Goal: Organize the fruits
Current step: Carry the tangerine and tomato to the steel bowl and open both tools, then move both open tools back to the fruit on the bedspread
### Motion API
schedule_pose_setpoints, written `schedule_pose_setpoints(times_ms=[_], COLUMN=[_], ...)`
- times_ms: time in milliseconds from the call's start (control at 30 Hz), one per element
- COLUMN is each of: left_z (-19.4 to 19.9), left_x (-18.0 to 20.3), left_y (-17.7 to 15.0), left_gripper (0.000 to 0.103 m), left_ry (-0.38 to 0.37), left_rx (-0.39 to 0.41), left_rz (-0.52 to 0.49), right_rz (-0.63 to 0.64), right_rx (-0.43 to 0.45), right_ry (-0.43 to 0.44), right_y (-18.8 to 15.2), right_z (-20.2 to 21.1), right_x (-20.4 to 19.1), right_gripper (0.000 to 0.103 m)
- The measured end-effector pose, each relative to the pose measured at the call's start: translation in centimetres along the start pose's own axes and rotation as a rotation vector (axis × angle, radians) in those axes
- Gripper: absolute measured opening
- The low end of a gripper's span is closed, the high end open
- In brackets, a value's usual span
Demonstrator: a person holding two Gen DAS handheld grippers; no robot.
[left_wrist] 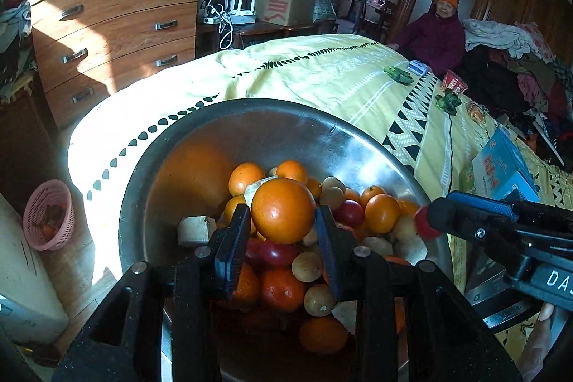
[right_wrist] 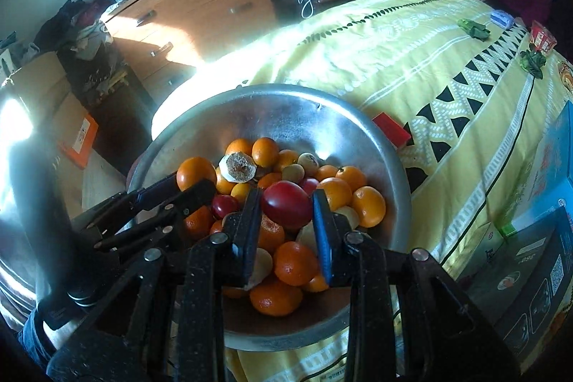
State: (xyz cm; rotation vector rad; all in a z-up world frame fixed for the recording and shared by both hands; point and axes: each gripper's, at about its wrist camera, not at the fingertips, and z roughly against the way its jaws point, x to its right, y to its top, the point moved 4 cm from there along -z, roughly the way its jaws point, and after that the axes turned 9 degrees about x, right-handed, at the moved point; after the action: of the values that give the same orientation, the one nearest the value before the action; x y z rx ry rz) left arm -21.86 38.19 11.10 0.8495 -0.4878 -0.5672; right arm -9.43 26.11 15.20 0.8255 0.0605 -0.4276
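Both grippers are over the steel bowl (left_wrist: pixel 322 131) at once, and each has a prize: the left gripper (left_wrist: pixel 283 217) is clamped on an orange (left_wrist: pixel 283 211), pads pressed to its two flanks, and the fruit sits clear above the heap in the bowl, which suggests it is being carried out rather than nudged about. Over on the other side, the right gripper (right_wrist: pixel 286 213) is closed around a red tomato-like fruit (right_wrist: pixel 286 204) (smooth, glossy, oval), held across its short width, a sensible grip on something that slippery. The rest of the fruit pile (right_wrist: pixel 286 238), mostly oranges with a few pale brown round ones and more red ones, lies heaped toward the near side of the bowl, right under both tools. The bowl itself rests on the yellow patterned bedspread (left_wrist: pixel 322 70), near its close edge. Down on the floor, left of the bowl, a pink basket (left_wrist: pixel 48 215) waits with something already in it; my guess is that sorting by kind is the plan, one colour per hand, though where each piece goes cannot be told from here. The risk is a squeeze too hard on that soft red one.
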Motion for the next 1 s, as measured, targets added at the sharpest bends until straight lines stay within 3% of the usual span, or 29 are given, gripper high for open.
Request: schedule_pose_setpoints(times_ms=[133, 333, 600, 1000], left_z=[1.8, 5.7, 8.3, 11.5], left_x=[1.0, 4.3, 7.8, 13.5], left_y=[1.1, 3.3, 4.3, 4.2], left_gripper=[0.060, 0.082, 0.082, 0.084], left_ry=[0.087, 0.118, 0.091, 0.045], left_rx=[0.094, 0.234, 0.266, 0.304], left_rz=[-0.070, -0.168, -0.200, -0.260], right_rz=[0.003, 0.030, 0.010, -0.042], right_rx=[0.049, 0.184, 0.290, 0.348], right_ry=[-0.034, -0.081, -0.113, -0.147], right_y=[0.1, 0.0, -1.7, -4.4], right_z=[2.1, 8.2, 14.8, 20.0], right_x=[-0.1, -0.4, -0.1, 2.8], right_gripper=[0.059, 0.071, 0.073, 0.074])
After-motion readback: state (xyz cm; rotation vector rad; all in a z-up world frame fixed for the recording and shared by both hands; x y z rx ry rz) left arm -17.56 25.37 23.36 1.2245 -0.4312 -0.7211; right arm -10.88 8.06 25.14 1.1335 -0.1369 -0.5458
